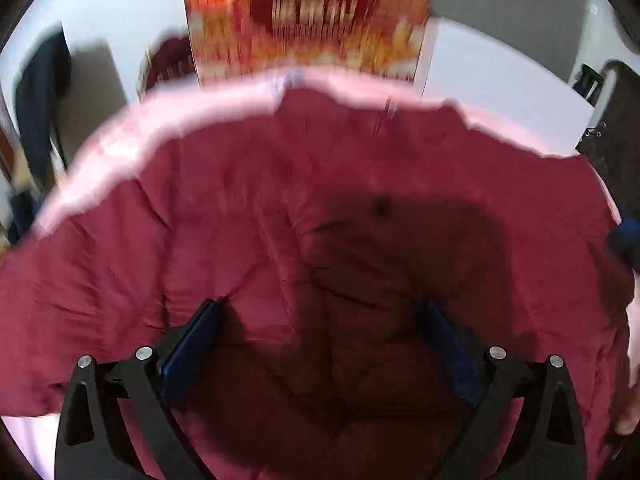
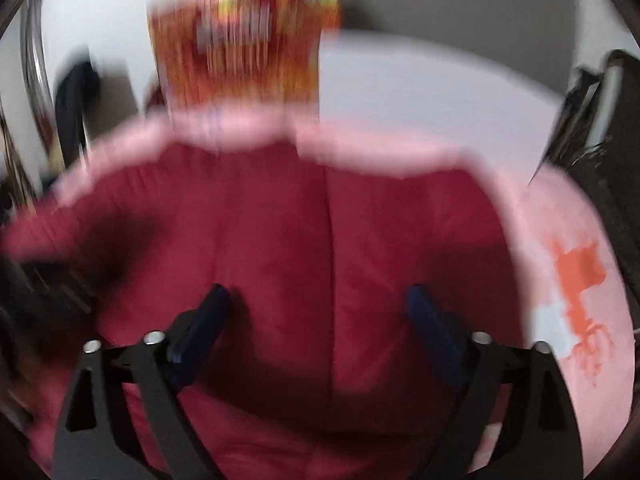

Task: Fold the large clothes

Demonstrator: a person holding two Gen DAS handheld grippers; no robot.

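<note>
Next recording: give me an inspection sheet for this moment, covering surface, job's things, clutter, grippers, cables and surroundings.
Surface: pink cover with an orange print on one side; what lies beneath it is hidden.
Job's things: dark red garment spread wide over the pink cover, creased, with a seam down its middle in the right wrist view.
Clutter: nothing seen on the pink cover besides the garment.
Grippers: left gripper open above the garment, holding nothing; right gripper open above the garment, holding nothing.
Cables: nothing seen.
Surroundings: red and orange poster on a pale wall behind; dark clothing hanging to the left; dark item at the right edge, too blurred to name. Both views are motion-blurred.
</note>
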